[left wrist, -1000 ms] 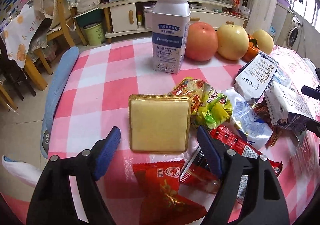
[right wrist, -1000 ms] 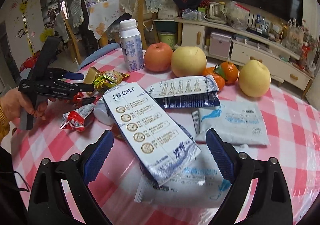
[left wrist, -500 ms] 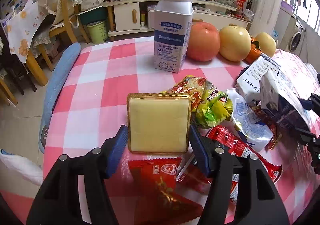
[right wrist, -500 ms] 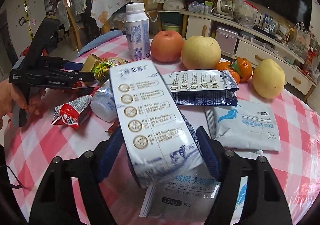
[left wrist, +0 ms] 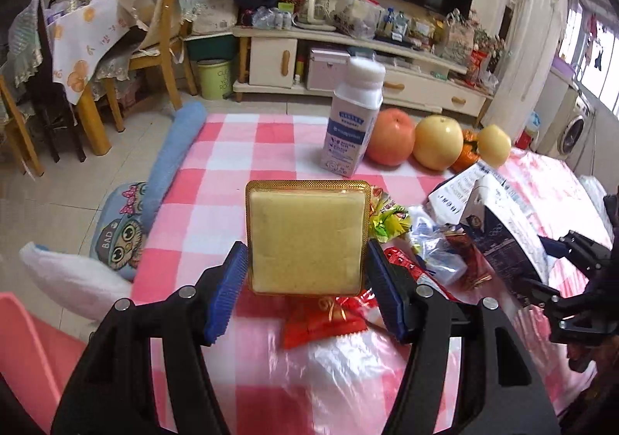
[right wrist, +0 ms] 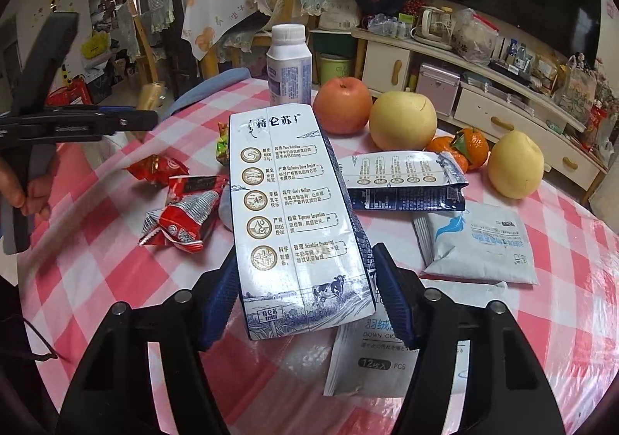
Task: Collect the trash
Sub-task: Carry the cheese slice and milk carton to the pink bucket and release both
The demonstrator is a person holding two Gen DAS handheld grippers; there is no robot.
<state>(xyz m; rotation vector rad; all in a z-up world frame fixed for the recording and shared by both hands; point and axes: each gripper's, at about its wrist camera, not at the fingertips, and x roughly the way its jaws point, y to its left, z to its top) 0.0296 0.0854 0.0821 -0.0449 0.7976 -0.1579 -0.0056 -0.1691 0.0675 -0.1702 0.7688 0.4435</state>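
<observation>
The round table (right wrist: 116,241), under its pink checked cloth, carries the litter in a loose heap ahead of both sets of fingers, with the fruit and the white bottle (left wrist: 354,125) standing beyond it.

The right gripper (right wrist: 305,294) has just been closing, and the milk carton (right wrist: 290,210) is between its jaws: both blue pads press its two side faces near the bottom end, so the carton is gripped. Its long axis runs straight out from the fingers, away from the wrist, with the printed face up and the far end raised over the wrappers. A second, flattened carton (right wrist: 402,179) lies just past it to the right, long side across the fingers, and a white sachet (right wrist: 479,245) lies near the right finger.

The left gripper (left wrist: 305,290) has also closed in, and it clamps the yellow square tray (left wrist: 305,237) by its two side edges at the near end. The tray stands out ahead of the fingers, tilted face-up toward the camera and lifted clear of the cloth; it has no long axis to speak of.

Smaller still, red wrappers (right wrist: 182,218) lie left of the right fingers and just under and right of the left ones, so the left hand looks the nearer for them. No bin shows near either hand; I judge that both loads must be carried off the table before anything else is taken.
</observation>
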